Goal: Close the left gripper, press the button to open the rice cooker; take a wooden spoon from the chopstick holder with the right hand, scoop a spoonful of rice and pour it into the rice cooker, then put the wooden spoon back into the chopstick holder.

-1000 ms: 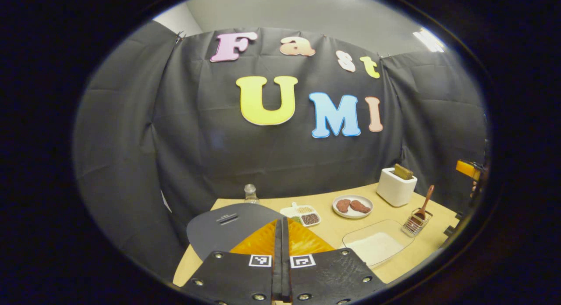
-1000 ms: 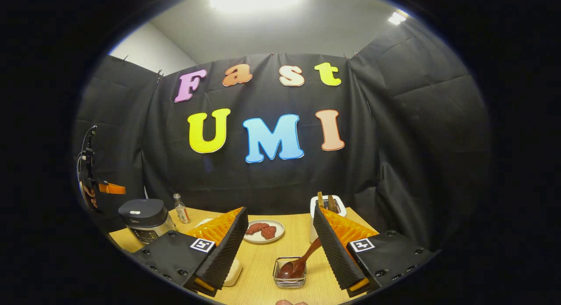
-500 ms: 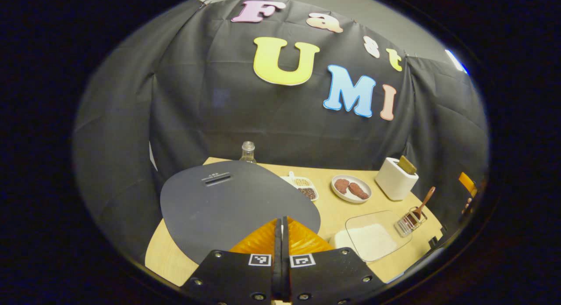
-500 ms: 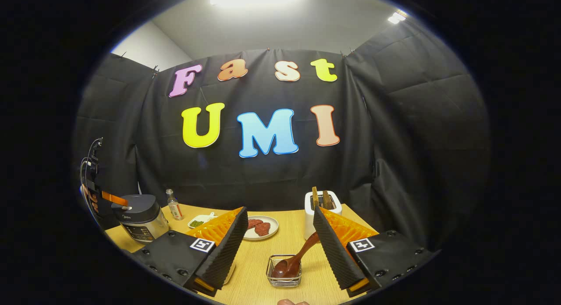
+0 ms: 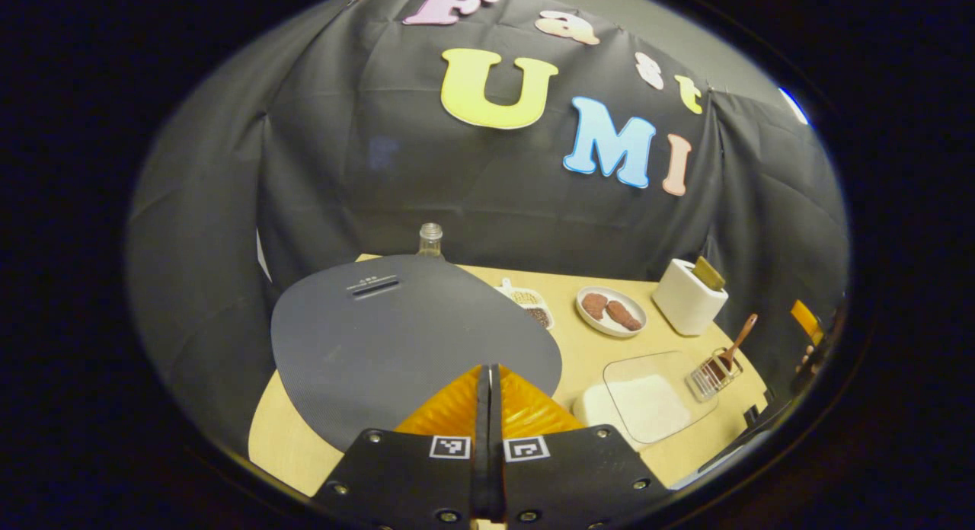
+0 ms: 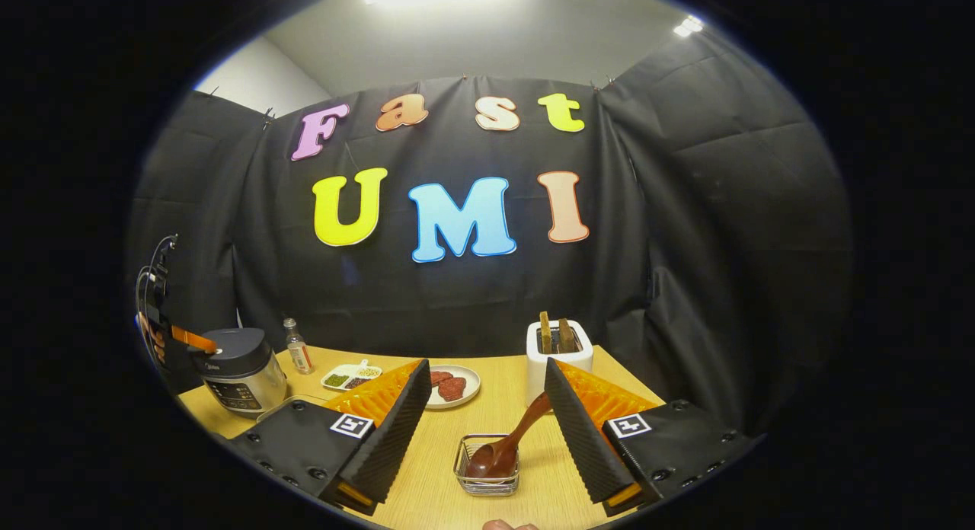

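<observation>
The rice cooker [image 6: 236, 370] stands at the table's left end with its dark grey lid [image 5: 411, 347] down. My left gripper [image 5: 488, 374] is shut with nothing in it, its tips over the lid's near edge. The right gripper view shows that left gripper [image 6: 187, 338] against the cooker's top edge. The wooden spoon [image 6: 510, 446] leans in the wire chopstick holder [image 6: 487, 486], bowl down. My right gripper [image 6: 484, 408] is open just above the holder, and the spoon's handle rises between the fingers, close to the right one. A glass tray of white rice [image 5: 632, 362] lies between the cooker and the holder [image 5: 712, 371].
A white toaster [image 6: 558, 355] with bread stands behind the holder. A plate [image 6: 471, 374] with two brown patties, a divided dish [image 6: 350, 376] of grains and a small bottle [image 6: 295, 347] stand along the back of the wooden table [image 5: 594, 355]. Black cloth walls surround the table.
My left gripper came down and forward over the cooker lid, which now looms large. The right gripper has shifted slightly near the holder, still open. The lid stays down.
</observation>
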Available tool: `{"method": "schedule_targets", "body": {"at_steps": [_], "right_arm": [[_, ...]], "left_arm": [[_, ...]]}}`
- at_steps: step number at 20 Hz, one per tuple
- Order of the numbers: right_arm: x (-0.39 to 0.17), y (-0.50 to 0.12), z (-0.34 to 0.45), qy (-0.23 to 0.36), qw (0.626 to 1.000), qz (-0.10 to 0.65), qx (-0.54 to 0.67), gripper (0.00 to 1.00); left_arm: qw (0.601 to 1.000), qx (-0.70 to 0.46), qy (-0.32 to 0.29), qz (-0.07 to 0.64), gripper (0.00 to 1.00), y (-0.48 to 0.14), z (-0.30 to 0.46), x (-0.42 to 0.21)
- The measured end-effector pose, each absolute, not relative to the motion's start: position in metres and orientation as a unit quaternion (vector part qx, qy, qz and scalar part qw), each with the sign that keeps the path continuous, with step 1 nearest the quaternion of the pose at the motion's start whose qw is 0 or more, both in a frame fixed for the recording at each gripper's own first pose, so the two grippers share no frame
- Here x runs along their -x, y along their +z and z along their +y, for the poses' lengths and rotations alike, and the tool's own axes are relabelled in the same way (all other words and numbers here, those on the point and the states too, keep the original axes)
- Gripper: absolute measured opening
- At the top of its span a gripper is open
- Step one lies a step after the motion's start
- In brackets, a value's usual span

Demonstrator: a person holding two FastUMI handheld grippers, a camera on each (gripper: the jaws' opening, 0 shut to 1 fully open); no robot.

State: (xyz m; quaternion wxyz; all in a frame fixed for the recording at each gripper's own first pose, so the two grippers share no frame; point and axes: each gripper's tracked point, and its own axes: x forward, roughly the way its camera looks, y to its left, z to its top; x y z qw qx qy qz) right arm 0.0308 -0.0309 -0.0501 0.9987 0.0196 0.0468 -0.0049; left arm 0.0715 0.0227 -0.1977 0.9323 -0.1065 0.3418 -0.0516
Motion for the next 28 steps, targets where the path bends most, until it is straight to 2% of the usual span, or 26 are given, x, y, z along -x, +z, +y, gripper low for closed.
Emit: {"method": "schedule_targets", "body": {"at_steps": [2, 5, 6, 7, 9, 14, 17, 18, 19, 24, 25, 26, 27, 28], "right_arm": [[-0.032, -0.056, -0.031, -0.007, 0.998, 0.050, -0.026, 0.96], [-0.031, -0.067, -0.031, -0.007, 0.998, 0.057, -0.029, 0.93], [-0.030, -0.070, -0.032, -0.008, 0.998, 0.059, -0.028, 0.96], [-0.030, -0.073, -0.034, -0.010, 0.998, 0.063, -0.029, 0.93], [-0.030, -0.078, -0.036, -0.011, 0.997, 0.074, -0.031, 0.96], [-0.027, -0.069, -0.049, -0.031, 0.997, 0.069, -0.014, 0.96], [-0.026, -0.064, -0.046, -0.029, 0.997, 0.068, -0.029, 0.96], [-0.027, -0.065, -0.046, -0.032, 0.997, 0.069, -0.029, 0.93], [-0.027, -0.066, -0.047, -0.035, 0.997, 0.070, -0.028, 0.96], [-0.030, -0.077, -0.048, -0.049, 0.995, 0.084, -0.022, 0.96], [-0.033, -0.081, -0.049, -0.052, 0.994, 0.090, -0.021, 0.93], [-0.036, -0.086, -0.049, -0.054, 0.994, 0.096, -0.021, 0.96], [-0.039, -0.093, -0.049, -0.055, 0.993, 0.103, -0.021, 0.93], [-0.042, -0.099, -0.050, -0.059, 0.992, 0.111, -0.022, 0.96]], "left_arm": [[0.932, 0.094, -0.043, 0.347, 0.02, -0.198, 0.022, -0.073], [0.928, 0.090, -0.039, 0.359, 0.02, -0.200, 0.021, -0.072], [0.931, 0.088, -0.039, 0.351, 0.02, -0.198, 0.020, -0.072], [0.935, 0.076, -0.040, 0.344, 0.02, -0.196, 0.020, -0.072], [0.953, 0.056, -0.026, 0.297, 0.02, -0.179, 0.023, -0.077], [0.994, 0.015, 0.038, 0.100, 0.01, -0.048, 0.057, -0.069], [0.998, 0.007, 0.022, 0.054, 0.01, -0.009, 0.037, -0.040], [0.999, 0.015, 0.018, 0.039, 0.00, -0.001, 0.031, -0.030], [0.999, 0.020, 0.016, 0.027, 0.01, 0.008, 0.028, -0.019], [0.999, 0.027, 0.009, -0.014, 0.01, 0.025, 0.028, 0.032], [0.999, 0.030, 0.012, -0.020, 0.02, 0.024, 0.031, 0.040], [0.999, 0.030, 0.015, -0.027, 0.23, 0.024, 0.035, 0.046], [0.999, 0.030, 0.020, -0.029, 0.37, 0.022, 0.040, 0.051], [0.999, 0.031, 0.026, -0.026, 0.51, 0.016, 0.046, 0.055]]}}
